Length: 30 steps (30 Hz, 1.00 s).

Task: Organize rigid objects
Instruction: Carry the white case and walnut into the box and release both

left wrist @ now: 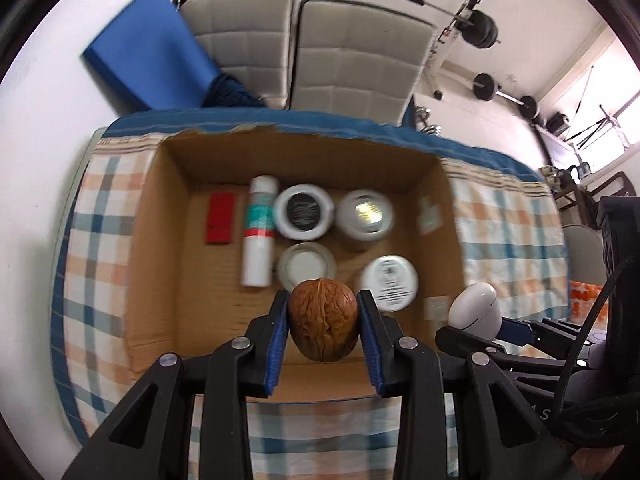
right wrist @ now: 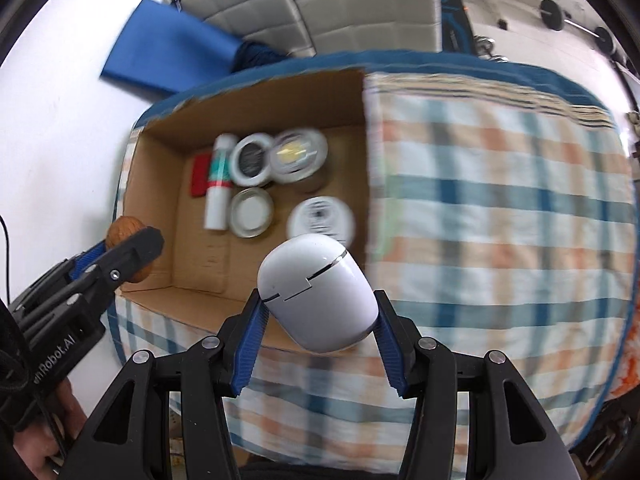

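Left wrist: wrinkled brown walnut (left wrist: 323, 326).

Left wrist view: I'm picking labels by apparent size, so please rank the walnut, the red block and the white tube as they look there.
1. Walnut, held close to the camera, so nearness inflates it.
2. White tube, long and thin.
3. Red block.
Tube and block lie together in the cardboard box, so that pair compares fairly.

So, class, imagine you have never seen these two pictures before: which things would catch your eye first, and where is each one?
First comes the brown walnut, clamped between the blue pads of the left gripper above the near edge of the cardboard box. Next is the glossy white egg-shaped case, held in the right gripper by the box's near right corner. Behind them, jars and a white tube lie inside the box on the checked cloth.
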Each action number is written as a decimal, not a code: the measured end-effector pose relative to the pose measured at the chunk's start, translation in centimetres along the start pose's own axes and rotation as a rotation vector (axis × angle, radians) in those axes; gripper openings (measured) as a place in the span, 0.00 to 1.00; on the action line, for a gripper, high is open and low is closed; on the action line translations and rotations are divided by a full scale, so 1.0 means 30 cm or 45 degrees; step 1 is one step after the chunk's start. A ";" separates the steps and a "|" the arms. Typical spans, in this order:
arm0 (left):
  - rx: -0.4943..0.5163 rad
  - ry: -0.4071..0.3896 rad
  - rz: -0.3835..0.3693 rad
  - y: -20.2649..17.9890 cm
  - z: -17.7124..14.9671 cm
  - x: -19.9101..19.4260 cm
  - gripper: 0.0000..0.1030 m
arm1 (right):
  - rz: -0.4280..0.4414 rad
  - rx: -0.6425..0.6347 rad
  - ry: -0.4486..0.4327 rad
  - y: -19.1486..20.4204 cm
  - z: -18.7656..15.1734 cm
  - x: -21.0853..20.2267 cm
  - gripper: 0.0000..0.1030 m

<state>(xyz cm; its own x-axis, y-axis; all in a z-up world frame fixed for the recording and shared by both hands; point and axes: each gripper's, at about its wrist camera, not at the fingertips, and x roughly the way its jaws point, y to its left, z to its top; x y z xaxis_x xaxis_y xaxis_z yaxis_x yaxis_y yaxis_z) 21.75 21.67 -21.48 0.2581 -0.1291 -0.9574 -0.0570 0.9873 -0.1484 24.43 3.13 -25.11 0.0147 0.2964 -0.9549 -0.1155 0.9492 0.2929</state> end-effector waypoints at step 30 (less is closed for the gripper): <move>-0.004 0.512 0.072 0.342 0.046 0.593 0.30 | -0.343 -0.024 0.284 0.212 0.150 0.648 0.53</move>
<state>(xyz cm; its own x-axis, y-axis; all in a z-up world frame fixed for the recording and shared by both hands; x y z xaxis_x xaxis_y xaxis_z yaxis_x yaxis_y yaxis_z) 27.07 29.63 -39.68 -0.1433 -0.1010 -0.9845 -0.0637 0.9937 -0.0926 28.44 15.42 -41.59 -0.1697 0.0033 -0.9855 -0.1554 0.9874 0.0300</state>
